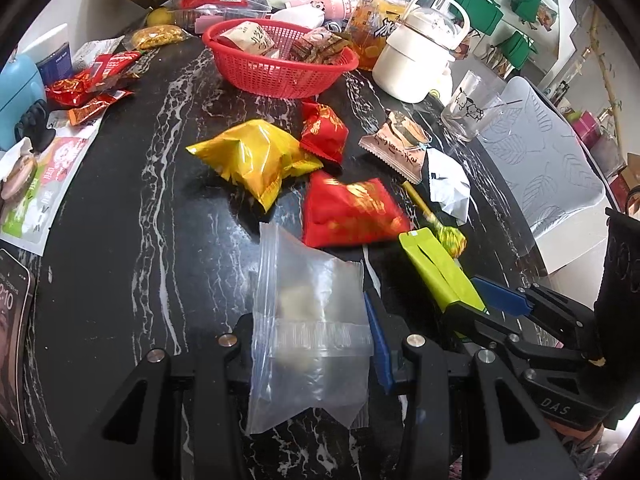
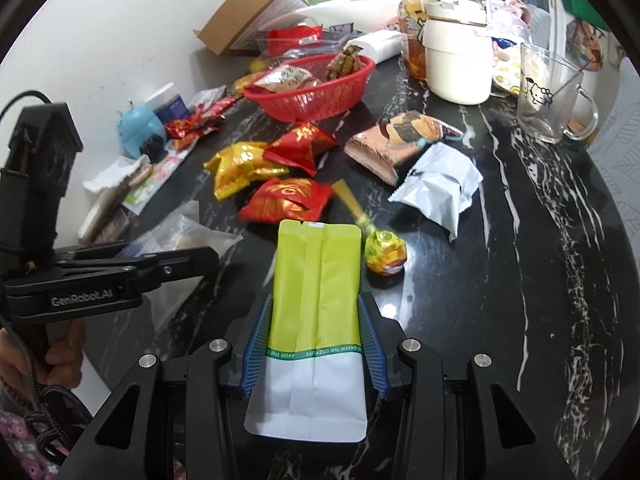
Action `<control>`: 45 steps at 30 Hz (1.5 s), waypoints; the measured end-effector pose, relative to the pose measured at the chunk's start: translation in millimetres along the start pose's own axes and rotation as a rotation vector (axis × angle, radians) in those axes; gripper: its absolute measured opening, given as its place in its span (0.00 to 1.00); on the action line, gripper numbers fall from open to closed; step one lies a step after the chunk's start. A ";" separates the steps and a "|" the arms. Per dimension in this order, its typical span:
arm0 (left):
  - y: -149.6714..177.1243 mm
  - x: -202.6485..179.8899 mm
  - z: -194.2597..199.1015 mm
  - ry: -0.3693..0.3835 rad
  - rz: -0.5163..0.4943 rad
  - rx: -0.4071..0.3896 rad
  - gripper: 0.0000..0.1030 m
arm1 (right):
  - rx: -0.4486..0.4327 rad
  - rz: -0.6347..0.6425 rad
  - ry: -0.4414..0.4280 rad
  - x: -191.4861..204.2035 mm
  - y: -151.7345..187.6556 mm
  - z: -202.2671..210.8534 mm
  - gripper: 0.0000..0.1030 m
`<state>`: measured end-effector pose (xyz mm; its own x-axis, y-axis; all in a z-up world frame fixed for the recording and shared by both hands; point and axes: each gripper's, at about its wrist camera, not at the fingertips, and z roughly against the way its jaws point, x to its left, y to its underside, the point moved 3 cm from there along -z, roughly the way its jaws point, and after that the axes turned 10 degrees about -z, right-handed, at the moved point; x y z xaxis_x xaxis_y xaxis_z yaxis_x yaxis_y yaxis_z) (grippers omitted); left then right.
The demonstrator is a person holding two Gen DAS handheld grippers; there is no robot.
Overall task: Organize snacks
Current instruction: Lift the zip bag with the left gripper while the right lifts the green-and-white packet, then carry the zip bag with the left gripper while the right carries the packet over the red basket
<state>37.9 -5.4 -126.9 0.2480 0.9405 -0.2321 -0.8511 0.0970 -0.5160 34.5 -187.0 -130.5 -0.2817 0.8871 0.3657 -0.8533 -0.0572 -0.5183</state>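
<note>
One green pouch (image 2: 316, 300) reads "SAVOR THE COZYLIFE"; right claw (image 2: 314, 344) grips.

both black grippers (image 2: 314, 344) are showing blue ribbed pads (image 2: 256, 344), silver screws and white "genrobot.ai" lettering; a floral sleeve (image 2: 20, 452) is showing.

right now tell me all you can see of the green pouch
The green pouch is a flat, sealed packet, lime green over most of its length and white at the near end, with a dark green band of print between and a seam down the middle. It looks like matte foil or plastic. The right gripper clamps its sides with blue pads, holding it off the black table, far end pointing toward the lollipop.
</note>
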 end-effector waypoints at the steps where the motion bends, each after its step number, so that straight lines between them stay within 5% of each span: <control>1: 0.8 0.3 -0.2 0.001 0.000 0.001 0.40 | 0.005 0.000 0.003 -0.2 1.0 -1.9 0.41; 14: 5.3 11.4 -3.2 -0.002 0.036 0.014 0.40 | 0.023 0.054 0.085 9.0 4.5 -21.5 0.51; 19: 4.8 12.9 -3.1 -0.004 0.039 0.012 0.40 | -0.005 0.166 0.193 21.1 6.7 -29.1 0.46; 30: -9.5 13.9 8.9 -0.010 0.029 -0.032 0.40 | 0.027 0.018 0.025 7.2 -0.9 -21.0 0.42; 45: -42.9 -4.8 34.7 -0.013 -0.057 -0.138 0.40 | -0.071 0.028 -0.039 13.8 -27.5 20.1 0.42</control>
<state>57.2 -2.8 -75.0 0.2878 0.9388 -0.1892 -0.7640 0.1059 -0.6365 45.2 -182.4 -95.6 -0.3229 0.8668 0.3799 -0.8122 -0.0477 -0.5814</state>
